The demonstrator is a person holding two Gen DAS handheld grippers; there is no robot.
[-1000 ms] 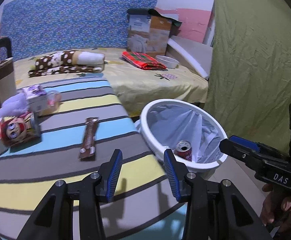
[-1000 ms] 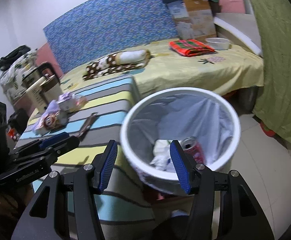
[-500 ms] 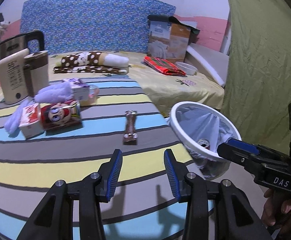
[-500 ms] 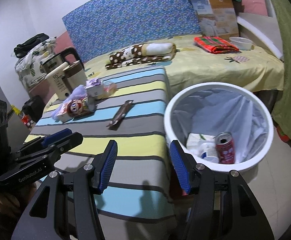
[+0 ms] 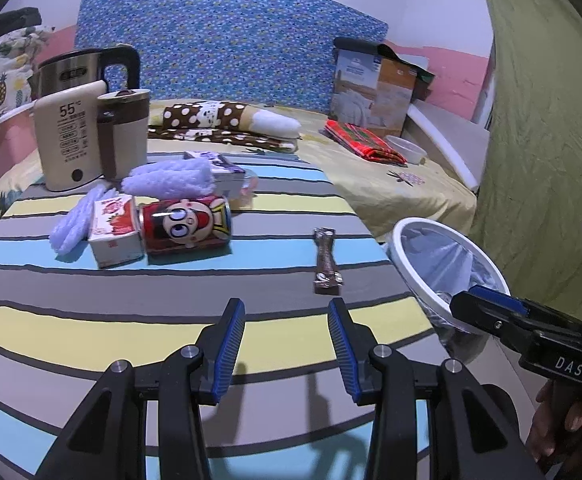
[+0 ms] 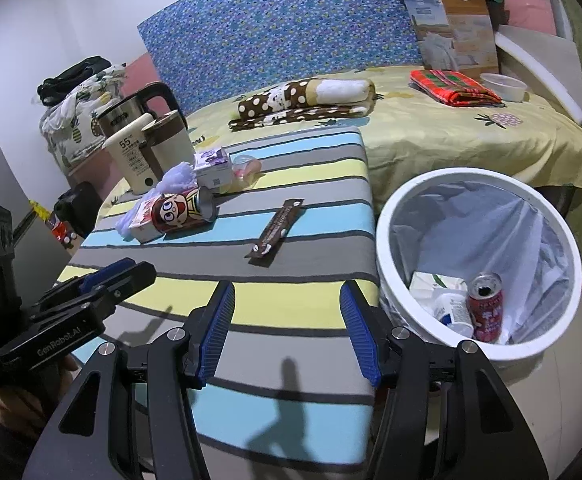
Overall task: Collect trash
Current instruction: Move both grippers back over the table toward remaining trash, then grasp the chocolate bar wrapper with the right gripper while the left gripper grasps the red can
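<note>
Both claws, left (image 5: 287,346) and right (image 6: 287,330), gape empty; ahead lies the wrapper (image 5: 326,261), light, crinkly, best pinched mid-length.

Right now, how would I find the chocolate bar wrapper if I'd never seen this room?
Find the striped table beside the white bin. On the bin's side of the table, alone on a grey and blue stripe, lies the wrapper. It is long, flat and dark brown, apart from the red cartoon can and boxes clustered near the kettle.
</note>
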